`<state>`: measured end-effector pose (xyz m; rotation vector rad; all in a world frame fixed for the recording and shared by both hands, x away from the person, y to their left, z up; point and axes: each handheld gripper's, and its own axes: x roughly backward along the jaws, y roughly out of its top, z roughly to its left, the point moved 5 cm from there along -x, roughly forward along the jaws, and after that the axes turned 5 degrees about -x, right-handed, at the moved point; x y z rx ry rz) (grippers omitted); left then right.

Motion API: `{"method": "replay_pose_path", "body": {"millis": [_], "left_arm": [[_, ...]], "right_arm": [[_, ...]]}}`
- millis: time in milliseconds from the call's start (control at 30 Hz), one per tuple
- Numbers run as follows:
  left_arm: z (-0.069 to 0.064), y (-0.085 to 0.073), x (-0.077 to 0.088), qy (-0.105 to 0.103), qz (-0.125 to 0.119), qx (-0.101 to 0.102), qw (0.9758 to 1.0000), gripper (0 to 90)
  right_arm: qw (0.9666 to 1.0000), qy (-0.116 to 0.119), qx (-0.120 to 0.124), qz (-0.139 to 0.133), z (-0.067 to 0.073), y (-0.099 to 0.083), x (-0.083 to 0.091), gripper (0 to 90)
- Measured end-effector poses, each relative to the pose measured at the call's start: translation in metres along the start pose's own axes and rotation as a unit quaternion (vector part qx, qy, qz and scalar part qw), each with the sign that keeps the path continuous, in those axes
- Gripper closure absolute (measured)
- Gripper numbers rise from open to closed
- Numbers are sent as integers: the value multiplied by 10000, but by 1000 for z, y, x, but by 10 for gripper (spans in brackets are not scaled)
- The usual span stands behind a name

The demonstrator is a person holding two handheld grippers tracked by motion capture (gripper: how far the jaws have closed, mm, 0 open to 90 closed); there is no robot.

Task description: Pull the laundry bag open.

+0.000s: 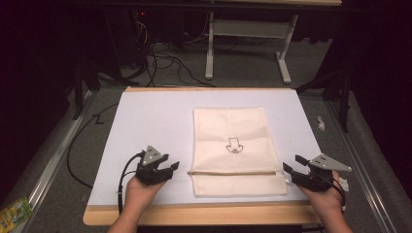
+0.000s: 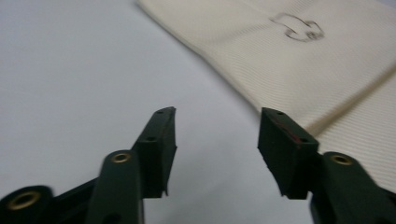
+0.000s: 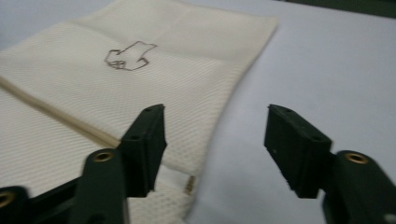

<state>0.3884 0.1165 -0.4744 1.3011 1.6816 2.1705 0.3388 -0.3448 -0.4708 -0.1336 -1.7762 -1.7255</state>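
Cream mesh bag [image 1: 235,150] lies flat near the table's front edge, zipper crosswise. Your left gripper [image 1: 171,169] and right gripper [image 1: 290,166] flank it, jaws wide apart, empty. Likely pre-grasp; next, pinch the zipper ends.

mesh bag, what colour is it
Cream mesh bag with a small dark outline drawing; clearest in the right gripper view.

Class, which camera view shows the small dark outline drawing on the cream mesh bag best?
The right gripper view: the small dark outline drawing is large and fairly sharp. The left gripper view shows it blurred near the top edge; the high view shows it whole but tiny on the cream mesh bag.
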Motion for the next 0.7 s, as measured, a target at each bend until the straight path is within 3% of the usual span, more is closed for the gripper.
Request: {"method": "replay_pose_path", "body": {"millis": [100, 200, 267, 333, 400, 500, 600, 700], "left_arm": [[22, -2, 15, 545, -252, 39, 9982, 366], [35, -10, 28, 809, -362, 94, 9960, 260], [41, -14, 32, 804, -386, 199, 9958, 177], [47, -18, 31, 916, -371, 253, 9948, 147], [48, -19, 27, 960, -282, 322, 9945, 123], [42, -22, 16, 879, -21, 166, 9960, 109], [39, -21, 15, 860, 20, 61, 9963, 105], [41, -20, 19, 898, -22, 182, 9958, 104]], "right_arm": [[9996, -247, 26, -133, -12, 1, 6, 251], [9977, -614, -111, -276, -30, 1, 14, 170], [9953, -833, -317, -388, -41, 2, 20, 151], [9935, -896, -495, -503, -49, 3, 24, 150], [9935, -904, -486, -488, -51, 2, 22, 150], [9942, -907, -444, -382, -50, 1, 18, 150], [9945, -906, -373, -378, -47, 1, 18, 151], [9945, -877, -349, -448, -45, 2, 20, 151]]}}
